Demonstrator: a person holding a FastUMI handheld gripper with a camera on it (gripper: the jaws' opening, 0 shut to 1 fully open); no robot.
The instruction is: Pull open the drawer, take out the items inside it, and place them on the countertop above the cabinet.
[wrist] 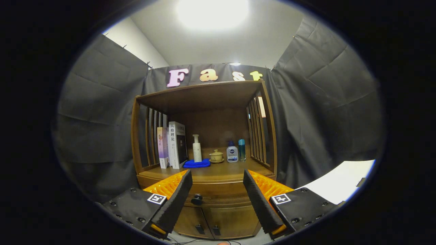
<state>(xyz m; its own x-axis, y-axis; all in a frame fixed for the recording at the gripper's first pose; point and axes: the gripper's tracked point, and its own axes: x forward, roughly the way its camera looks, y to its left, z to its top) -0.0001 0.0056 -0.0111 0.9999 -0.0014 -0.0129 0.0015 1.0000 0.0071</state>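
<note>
Gripper view: the drawer (218,197) sits shut just under the countertop (218,173), its dark knob (197,199) between the gripper (217,177) fingers, which stand wide apart, holding nothing. I'd centre on the knob, pinch it, then draw straight back. The drawer's contents are hidden; below the knob, the cabinet doors (214,221) are partly cut off.

One cabinet (204,136), one drawer (211,191) with one knob (197,199), shut. Two doors (218,221) below, two handles (207,230). On countertop (224,172): two books (172,144), one pump bottle (197,148), one blue cloth (197,164), one lidded cup (216,156) on one saucer (216,161), one squat bottle (232,152), one teal bottle (242,149). One gripper (218,177), two fingers (177,194) apart, holding nothing.
</note>
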